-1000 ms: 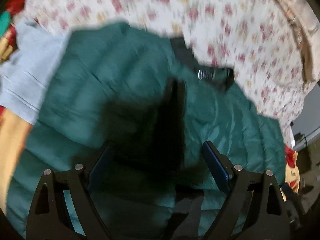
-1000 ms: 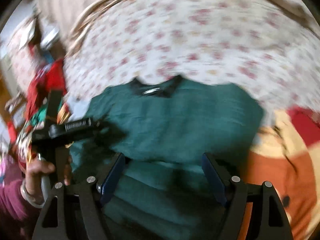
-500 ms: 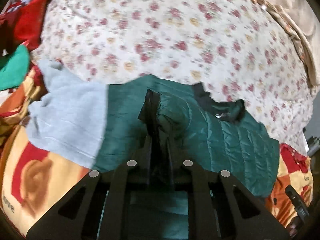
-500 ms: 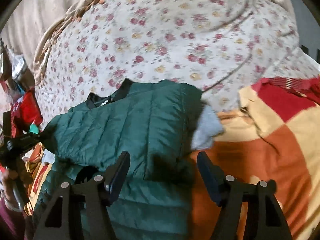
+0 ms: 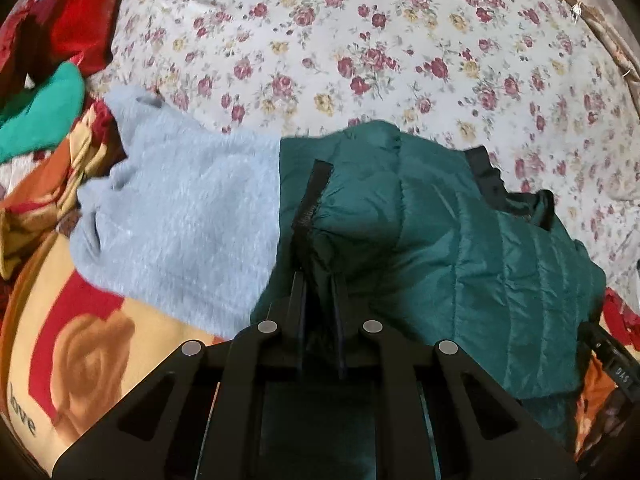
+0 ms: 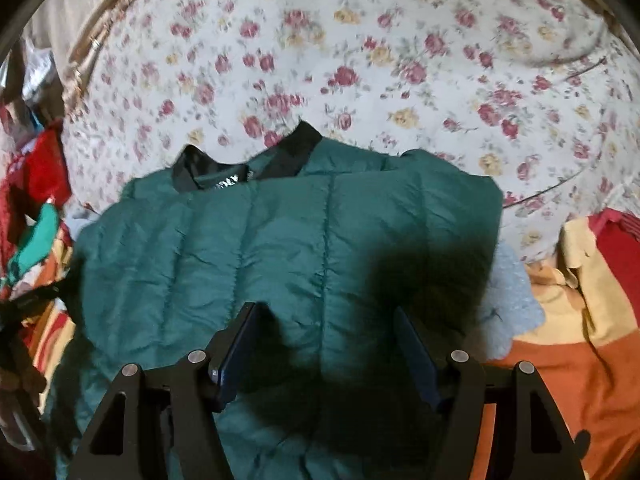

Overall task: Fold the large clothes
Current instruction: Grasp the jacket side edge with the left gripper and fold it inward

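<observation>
Left wrist view: left gripper [image 5: 320,280] is pinching the green puffer jacket [image 5: 460,240] sleeve cuff; its collar points away toward the floral bedsheet [image 5: 360,40]. Right gripper [image 6: 326,340] is hovering wide apart above the jacket.

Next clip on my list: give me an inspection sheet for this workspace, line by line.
Surface: bed with a floral sheet; an orange, red and cream blanket covers the near part.
Job's things: green quilted jacket lies spread out, black collar at the far end.
Clutter: light blue fuzzy garment partly under the jacket; red cloth and bright green cloth at the bed's edge.
Grippers: left gripper is shut on a black-edged fold of the jacket; right gripper is open above the jacket, holding nothing.
Cables: nothing seen.
Surroundings: woven rim along the bed's far edge; beyond it too blurred to tell.
</observation>
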